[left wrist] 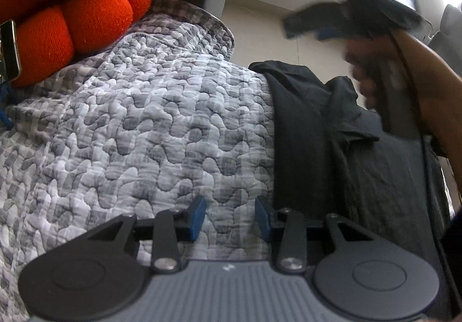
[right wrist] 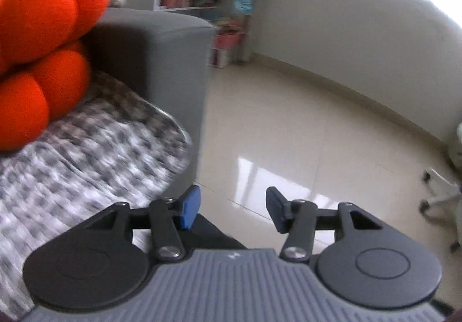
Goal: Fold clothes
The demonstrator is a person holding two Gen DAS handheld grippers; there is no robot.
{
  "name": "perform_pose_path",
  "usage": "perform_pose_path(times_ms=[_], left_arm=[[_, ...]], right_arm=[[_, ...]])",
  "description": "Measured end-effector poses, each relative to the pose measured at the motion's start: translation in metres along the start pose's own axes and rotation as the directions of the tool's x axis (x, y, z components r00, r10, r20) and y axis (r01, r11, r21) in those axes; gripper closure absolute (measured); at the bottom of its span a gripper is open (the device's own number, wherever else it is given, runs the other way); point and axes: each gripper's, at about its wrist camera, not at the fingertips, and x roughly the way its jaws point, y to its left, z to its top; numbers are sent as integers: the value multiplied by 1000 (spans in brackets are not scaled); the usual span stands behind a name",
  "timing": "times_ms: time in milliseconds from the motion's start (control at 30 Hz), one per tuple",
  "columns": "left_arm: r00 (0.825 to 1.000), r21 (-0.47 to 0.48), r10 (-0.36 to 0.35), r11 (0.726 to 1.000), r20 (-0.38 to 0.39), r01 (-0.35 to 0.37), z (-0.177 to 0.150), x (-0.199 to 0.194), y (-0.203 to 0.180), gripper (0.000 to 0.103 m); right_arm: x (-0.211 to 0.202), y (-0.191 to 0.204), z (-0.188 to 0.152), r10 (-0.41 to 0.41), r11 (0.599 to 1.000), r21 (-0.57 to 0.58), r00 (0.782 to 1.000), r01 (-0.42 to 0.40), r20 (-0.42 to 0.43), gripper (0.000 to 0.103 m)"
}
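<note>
Hovering low over the grey quilted cover (left wrist: 138, 120), the left gripper (left wrist: 230, 213) had its 2 blue-padded fingers (left wrist: 196, 216) spread apart with nothing between them. Just to its right, the dark garment (left wrist: 317, 131) lay rumpled on the cover's edge. The right gripper (right wrist: 232, 208), fingers likewise parted and empty, pointed out over the tiled floor (right wrist: 288, 134). An orange knotted cushion (left wrist: 80, 4) rested against the grey sofa armrest (right wrist: 161, 56).
</note>
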Motion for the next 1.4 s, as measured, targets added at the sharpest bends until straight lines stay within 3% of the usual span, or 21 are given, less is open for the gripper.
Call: perform_pose_path(times_ms=[67, 200, 267, 300, 400, 500, 600, 767, 900, 967, 1067, 1133, 1200, 1300, 1400], left_arm=[[1000, -4, -8, 1000, -4, 8, 1, 0, 1, 63], [999, -25, -35, 999, -14, 34, 3, -1, 7, 63], [999, -34, -46, 998, -19, 45, 4, 0, 9, 63], [999, -36, -49, 998, -20, 49, 4, 0, 9, 63], [998, -42, -58, 997, -23, 57, 5, 0, 11, 63], [998, -48, -62, 997, -27, 61, 6, 0, 12, 64], [998, -47, -61, 997, -27, 59, 5, 0, 11, 64], [998, -52, -60, 997, -30, 58, 6, 0, 12, 65], [998, -52, -58, 997, -32, 56, 7, 0, 12, 65], [998, -56, -56, 997, -32, 54, 7, 0, 12, 65], [998, -67, -57, 996, -33, 54, 7, 0, 14, 65], [998, -71, -55, 996, -33, 53, 7, -1, 15, 65], [998, -72, -51, 996, -34, 48, 8, -1, 15, 65], [998, -71, -48, 996, -34, 45, 7, -1, 15, 65], [999, -66, -43, 997, -33, 41, 7, -1, 14, 65]], right_arm=[[17, 11, 9, 100, 994, -27, 993, -102, -62, 49], [54, 37, 9, 95, 981, -148, 979, -122, -178, 50], [72, 43, 5, 89, 977, -165, 961, -135, -260, 75], [81, 45, 2, 75, 976, -175, 951, -132, -299, 100], [87, 40, -2, 54, 984, -144, 954, -101, -295, 100], [81, 22, 2, 67, 998, 23, 974, -64, -217, 100], [81, 0, 1, 76, 980, 196, 980, -40, -184, 100], [86, -10, -5, 74, 958, 288, 981, -19, -180, 100], [75, -14, -4, 154, 923, 367, 985, -118, -72, 87], [66, -12, -1, 142, 923, 365, 989, -122, -30, 82], [51, -14, 1, 59, 944, 327, 998, -50, -18, 80], [44, -15, -4, 67, 949, 311, 997, -56, -25, 80], [44, -13, -12, 90, 955, 289, 994, -70, -56, 80], [53, -8, -29, 72, 973, 228, 981, -29, -182, 80], [38, -8, -39, -5, 978, 205, 994, 28, -111, 80]])
